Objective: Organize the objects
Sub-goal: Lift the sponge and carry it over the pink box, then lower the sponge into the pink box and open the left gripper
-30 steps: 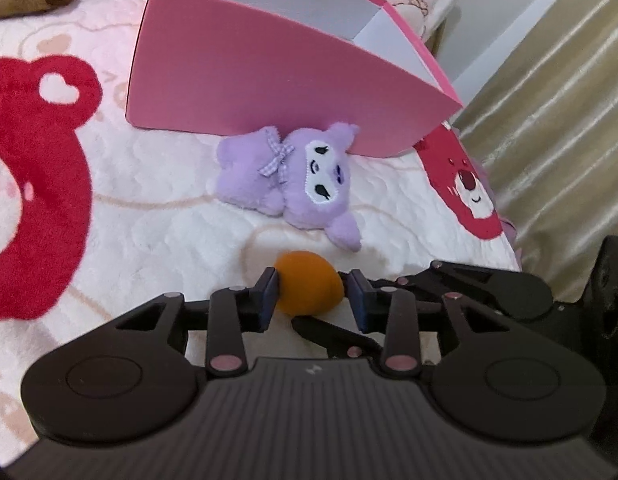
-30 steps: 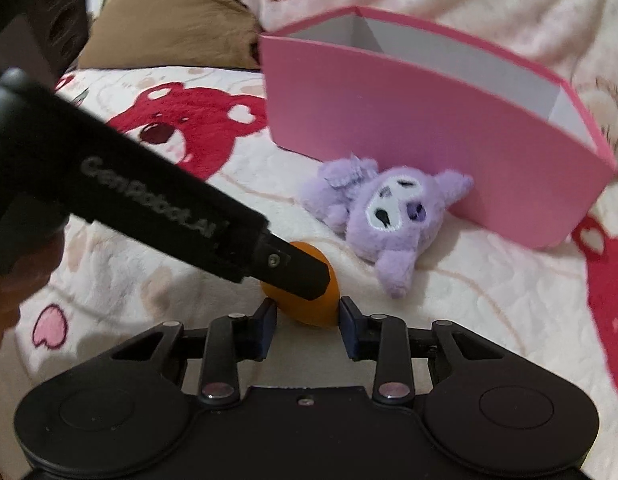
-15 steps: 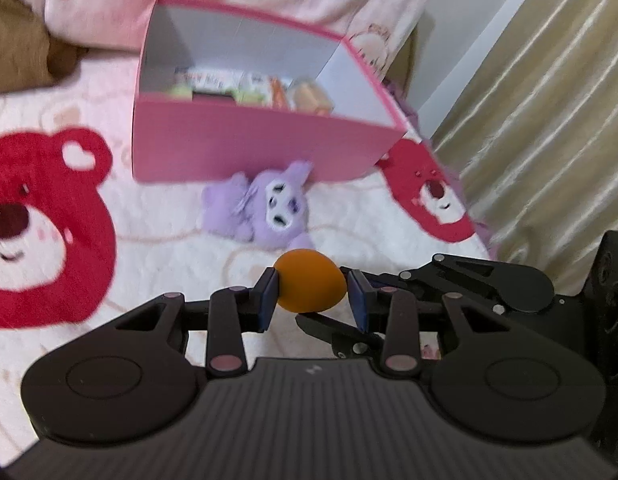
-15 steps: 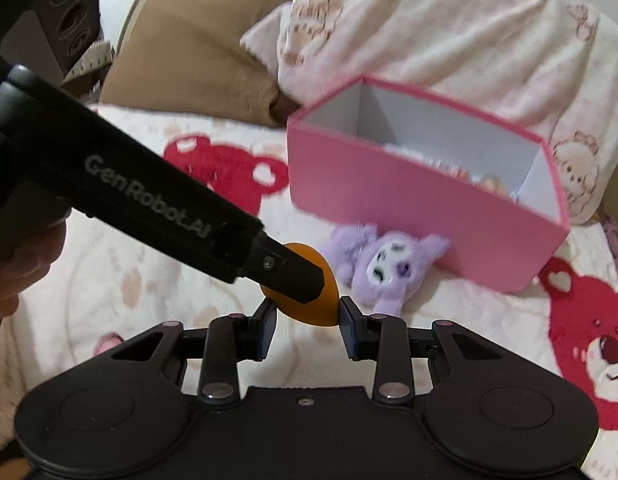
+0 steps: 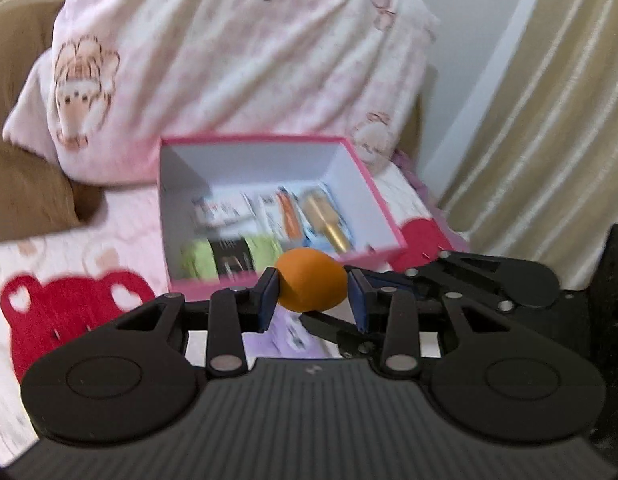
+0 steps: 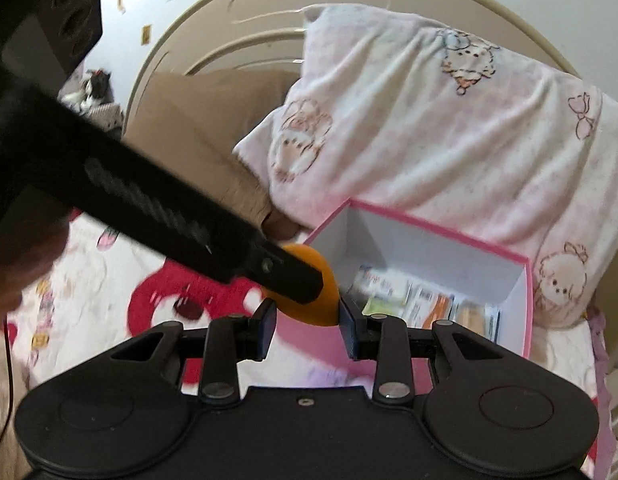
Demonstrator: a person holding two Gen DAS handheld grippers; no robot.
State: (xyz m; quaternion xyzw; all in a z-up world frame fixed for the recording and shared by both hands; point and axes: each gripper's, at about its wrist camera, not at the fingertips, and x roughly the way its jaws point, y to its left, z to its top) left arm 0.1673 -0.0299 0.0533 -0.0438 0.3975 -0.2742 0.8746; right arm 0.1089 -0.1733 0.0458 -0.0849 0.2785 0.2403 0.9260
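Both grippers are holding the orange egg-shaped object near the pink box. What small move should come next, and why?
Probably carry the orange egg-shaped object a little forward, over the open pink box, before any release. Both the left gripper and the right gripper are closed on it, and it seems to sit near the box's front wall, not clearly above the packets inside.

A box (image 5: 383, 216) sits on the bed, pillow (image 5: 237, 60) behind at 12 o'clock, packets (image 5: 269, 220) inside, ball (image 5: 312, 280) before it at 6 o'clock.
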